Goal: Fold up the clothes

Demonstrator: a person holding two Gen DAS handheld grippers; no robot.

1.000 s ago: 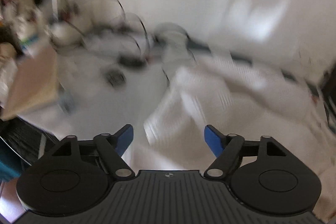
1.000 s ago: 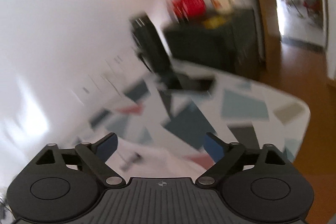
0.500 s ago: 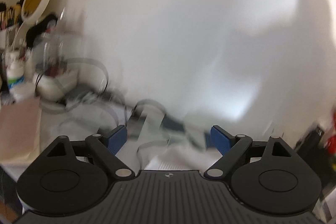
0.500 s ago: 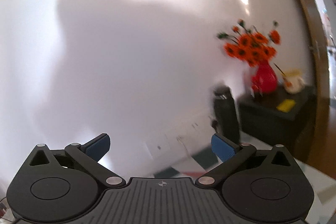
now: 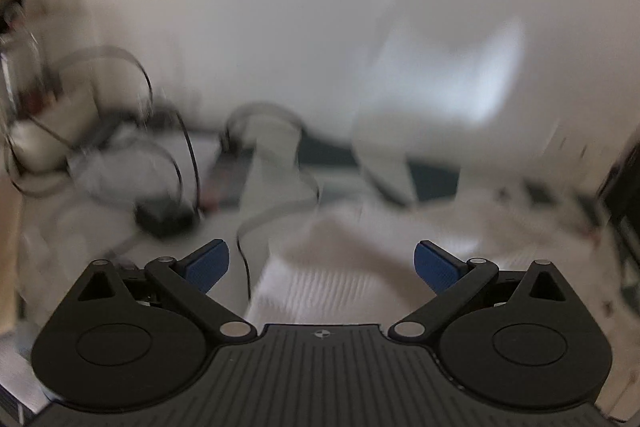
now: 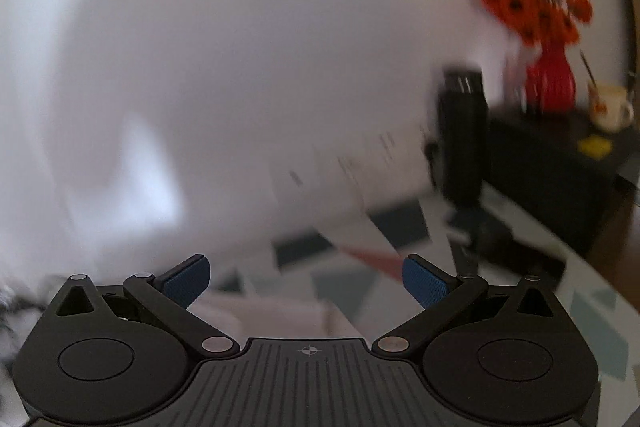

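A white ribbed garment [image 5: 340, 267] lies on the table, blurred, just ahead of my left gripper [image 5: 322, 263]. The left gripper is open, its blue pads wide apart with nothing between them. In the right wrist view, my right gripper [image 6: 306, 281] is also open and empty, above a pale piece of cloth [image 6: 280, 315] on the patterned table [image 6: 360, 259]. Both views are smeared by motion.
Dark cables [image 5: 168, 163] and a small black box [image 5: 164, 217] lie on the table at the left. A black cylinder [image 6: 462, 131] stands by the wall. A dark cabinet [image 6: 552, 163] carries a red vase of orange flowers [image 6: 550, 75] and a mug [image 6: 610, 107].
Both cameras have tipped back down from the wall toward the table. The white garment is again in view ahead of the left gripper. Both grippers stay open.
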